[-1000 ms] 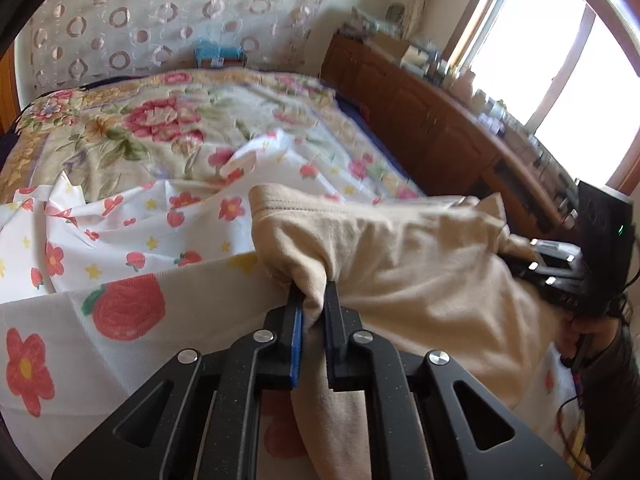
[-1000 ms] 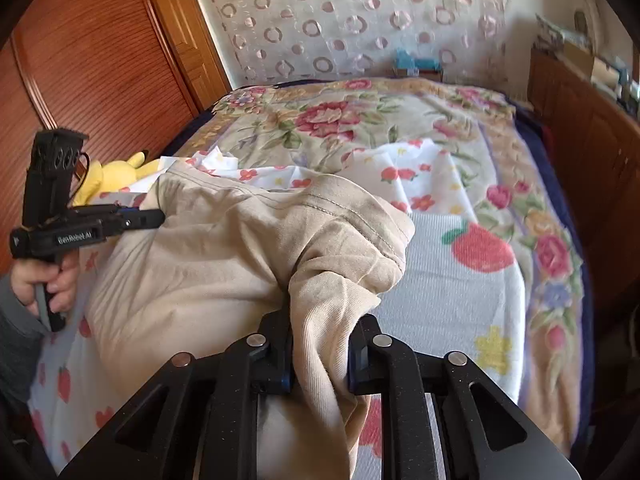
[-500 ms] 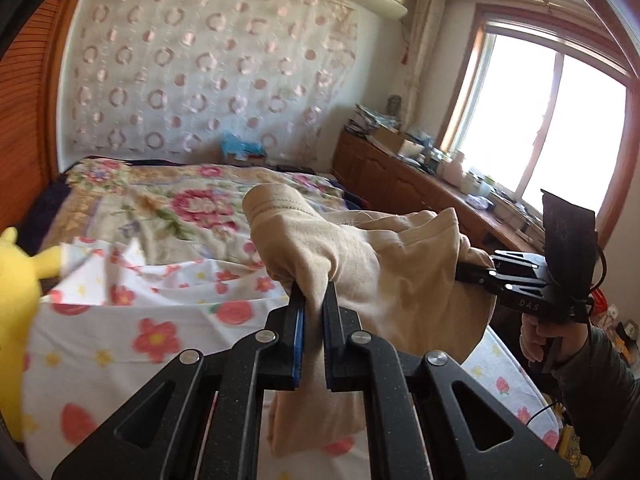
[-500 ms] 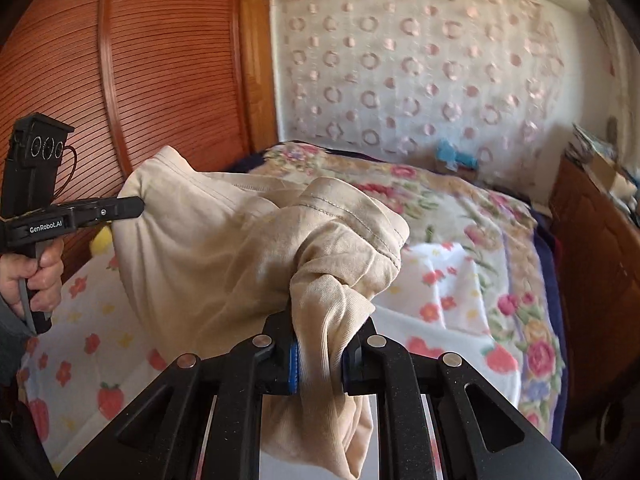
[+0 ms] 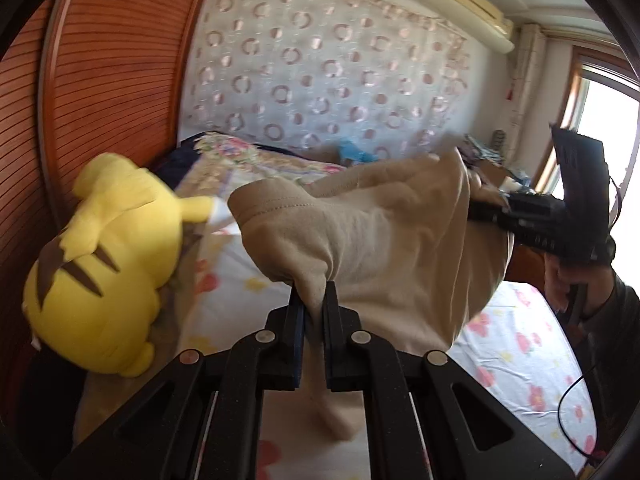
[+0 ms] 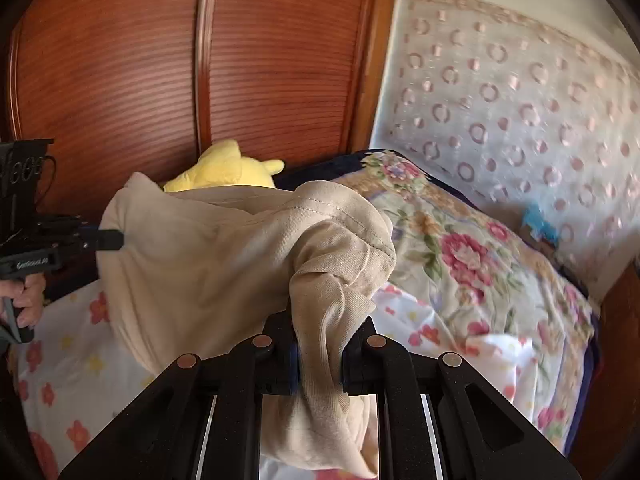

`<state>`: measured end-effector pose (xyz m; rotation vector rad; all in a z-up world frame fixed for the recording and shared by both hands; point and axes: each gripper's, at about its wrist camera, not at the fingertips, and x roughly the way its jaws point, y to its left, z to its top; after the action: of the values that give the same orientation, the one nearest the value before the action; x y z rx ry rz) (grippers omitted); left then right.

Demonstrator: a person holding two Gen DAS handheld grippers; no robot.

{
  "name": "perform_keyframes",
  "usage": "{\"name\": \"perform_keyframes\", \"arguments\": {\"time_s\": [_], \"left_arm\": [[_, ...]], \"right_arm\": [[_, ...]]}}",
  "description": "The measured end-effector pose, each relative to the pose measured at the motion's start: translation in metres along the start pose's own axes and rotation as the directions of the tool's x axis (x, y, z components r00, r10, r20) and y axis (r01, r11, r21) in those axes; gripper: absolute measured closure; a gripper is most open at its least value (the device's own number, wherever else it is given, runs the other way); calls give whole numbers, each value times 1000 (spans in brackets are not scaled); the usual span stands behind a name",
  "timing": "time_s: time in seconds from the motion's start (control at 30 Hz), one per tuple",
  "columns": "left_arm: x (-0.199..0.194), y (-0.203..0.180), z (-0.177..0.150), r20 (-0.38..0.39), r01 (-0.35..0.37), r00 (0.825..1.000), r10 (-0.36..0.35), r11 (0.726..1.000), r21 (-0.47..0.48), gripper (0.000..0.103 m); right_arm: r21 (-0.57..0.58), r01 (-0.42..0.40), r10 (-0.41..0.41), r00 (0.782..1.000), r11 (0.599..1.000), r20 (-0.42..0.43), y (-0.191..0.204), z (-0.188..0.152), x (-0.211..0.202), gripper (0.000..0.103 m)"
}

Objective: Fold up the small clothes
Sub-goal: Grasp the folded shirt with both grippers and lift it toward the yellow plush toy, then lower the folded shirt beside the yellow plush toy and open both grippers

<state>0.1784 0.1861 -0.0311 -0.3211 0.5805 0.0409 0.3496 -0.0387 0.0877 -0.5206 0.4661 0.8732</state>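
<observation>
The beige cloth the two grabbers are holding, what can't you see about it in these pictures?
- Beige cotton garment: what kind it is; bunched in both views.
- Its lower end: cut off behind the left gripper and right gripper.
- Yellow plush toy: mostly hidden behind the garment in the right wrist view.
- Blue item by the wall: too blurred.

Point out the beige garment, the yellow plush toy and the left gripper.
beige garment [image 5: 380,248]: left wrist view, on the stretched middle of the cloth.
yellow plush toy [image 5: 108,264]: left wrist view, on its rounded yellow body.
left gripper [image 5: 313,308]: left wrist view, between the fingertips, shut on a pinch of the garment.
</observation>
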Motion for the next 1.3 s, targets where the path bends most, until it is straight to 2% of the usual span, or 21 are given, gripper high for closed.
{"name": "perform_keyframes", "arguments": {"time_s": [0.13, 0.27, 0.4, 0.57, 0.7, 0.87, 0.93, 1.03, 1.13, 1.17, 1.3], "left_arm": [[8, 26, -14, -11, -39, 999, 39, 997, -71, 95], [7, 48, -28, -28, -74, 997, 71, 992, -101, 95], [11, 56, -35, -60, -105, 993, 99, 988, -113, 95], [9, 58, -42, -111, -136, 986, 122, 983, -127, 95], [11, 58, -43, -130, -153, 982, 137, 982, -115, 95], [8, 59, -46, -135, -165, 979, 151, 981, -102, 94], [6, 59, -45, -130, -176, 978, 164, 981, -83, 88], [-6, 56, -43, -83, -190, 979, 186, 980, -55, 72], [-22, 52, -39, -21, -201, 979, 201, 979, -24, 39], [-28, 49, -36, 1, -214, 977, 214, 977, -17, 20], [-50, 31, -28, 73, -239, 969, 236, 970, 47, 20]], "right_arm": [[-87, -19, 15, 999, 996, -36, 7, 39, 47, 89], [-168, -32, 19, 996, 985, -83, 29, 71, 92, 89], [-201, -48, 27, 994, 978, -104, 36, 90, 131, 89], [-161, -58, 37, 990, 985, -135, 35, 99, 162, 84], [-50, -10, 5, 994, 999, -109, 25, 100, 160, 63], [46, -18, 23, 993, 999, -117, 21, 82, 161, 63], [80, -23, 34, 991, 997, -130, 21, 72, 164, 63], [122, -19, 34, 991, 992, -127, 20, 60, 159, 63], [162, -6, 22, 995, 987, -94, 22, 49, 136, 63], [181, -7, 21, 997, 983, -76, 23, 45, 126, 63], [224, 15, -10, 1000, 974, -26, 34, 26, 82, 63]]}}
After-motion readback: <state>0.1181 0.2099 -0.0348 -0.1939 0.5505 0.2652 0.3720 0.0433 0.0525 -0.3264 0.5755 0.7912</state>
